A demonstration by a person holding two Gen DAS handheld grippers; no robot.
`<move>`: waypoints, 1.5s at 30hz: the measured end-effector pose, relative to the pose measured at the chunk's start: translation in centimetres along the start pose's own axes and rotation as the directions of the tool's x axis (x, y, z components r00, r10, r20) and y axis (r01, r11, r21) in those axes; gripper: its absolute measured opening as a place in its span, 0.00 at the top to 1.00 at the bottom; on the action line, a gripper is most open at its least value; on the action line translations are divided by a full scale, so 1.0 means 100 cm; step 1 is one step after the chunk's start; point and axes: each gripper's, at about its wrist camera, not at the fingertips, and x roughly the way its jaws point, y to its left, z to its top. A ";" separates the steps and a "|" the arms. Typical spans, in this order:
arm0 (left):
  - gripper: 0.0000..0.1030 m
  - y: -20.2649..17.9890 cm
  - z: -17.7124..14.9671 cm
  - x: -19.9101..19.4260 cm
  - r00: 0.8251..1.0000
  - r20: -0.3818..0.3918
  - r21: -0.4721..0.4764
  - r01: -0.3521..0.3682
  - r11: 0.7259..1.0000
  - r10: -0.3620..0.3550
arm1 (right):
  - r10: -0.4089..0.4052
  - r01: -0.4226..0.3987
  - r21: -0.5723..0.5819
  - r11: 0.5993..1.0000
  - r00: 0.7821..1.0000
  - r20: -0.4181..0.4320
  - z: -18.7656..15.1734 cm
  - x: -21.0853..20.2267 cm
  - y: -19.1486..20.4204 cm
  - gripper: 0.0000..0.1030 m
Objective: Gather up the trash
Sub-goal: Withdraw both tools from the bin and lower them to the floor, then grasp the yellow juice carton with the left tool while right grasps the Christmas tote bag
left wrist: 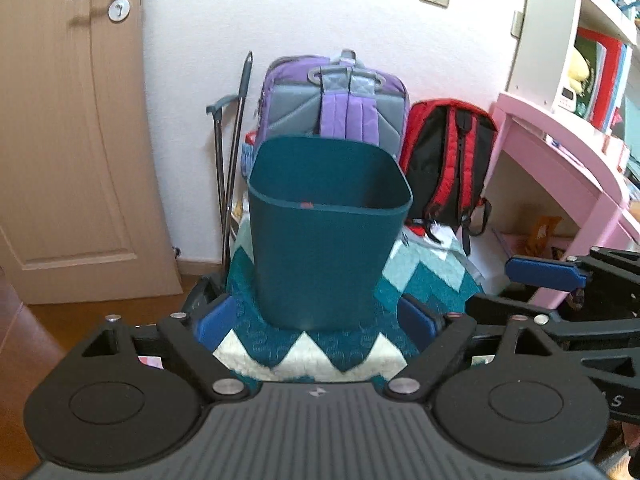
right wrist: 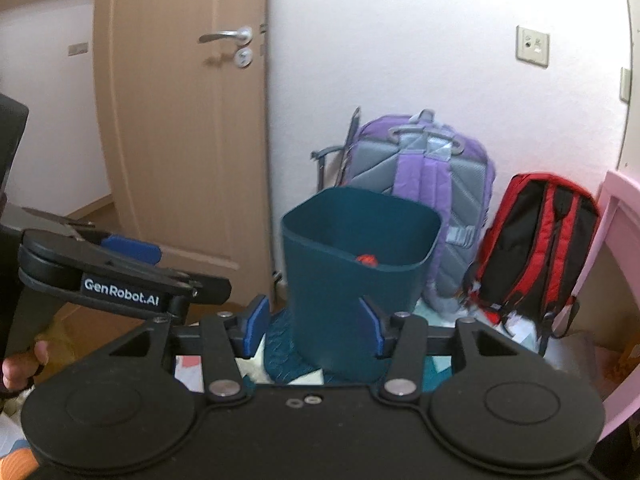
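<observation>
Left wrist view
- Left gripper (left wrist: pixel 316 320): bottom of frame, blue pads spread wide, released, nothing between them but open air in front of the bin's base.
- Bin (left wrist: pixel 326 240): dark teal, upright, frame centre, standing on a zigzag teal-and-white rug (left wrist: pixel 308 354).
- Trash: a small red scrap (left wrist: pixel 306 205) just shows over the bin's near rim, inside.
- Right gripper (left wrist: pixel 544 276): enters from the right edge, one blue pad visible, nothing on it.
- Behind bin: purple backpack (left wrist: pixel 336 100) against the white wall, red backpack (left wrist: pixel 448 160) to its right.
- Upper left: wooden door (left wrist: pixel 68 140). Right edge: pink desk (left wrist: pixel 560 148) with shelves above.

Right wrist view
- Right gripper (right wrist: pixel 314 328): bottom centre, pads apart, released, empty; the right-hand pad overlaps the bin's lower wall in the picture, contact cannot be told.
- Bin (right wrist: pixel 352 280): centre, upright; red scrap (right wrist: pixel 366 259) lies inside near the rim.
- Left gripper (right wrist: pixel 132 250): left edge, side-on, blue pad visible, nothing held.
- Hand (right wrist: pixel 24 364): lower left edge, partly seen.
- Background: purple backpack (right wrist: pixel 424 168) and red backpack (right wrist: pixel 536 240) right of centre, door (right wrist: pixel 180 120) upper left.
</observation>
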 end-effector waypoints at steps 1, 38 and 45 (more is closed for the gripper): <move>0.14 0.002 -0.007 -0.001 1.000 -0.005 -0.001 0.002 1.000 -0.002 | 0.008 -0.008 -0.004 1.000 1.000 -0.012 -0.006 0.000 0.003 0.52; 0.13 0.045 -0.231 0.321 0.755 -0.652 0.148 0.036 0.988 0.070 | 0.172 0.196 0.481 0.854 0.767 -0.618 -0.348 0.213 -0.094 0.51; 0.13 0.065 -0.285 0.396 0.666 -0.736 0.196 0.038 0.980 0.122 | 0.216 0.313 0.577 0.755 0.711 -0.669 -0.393 0.282 -0.110 0.51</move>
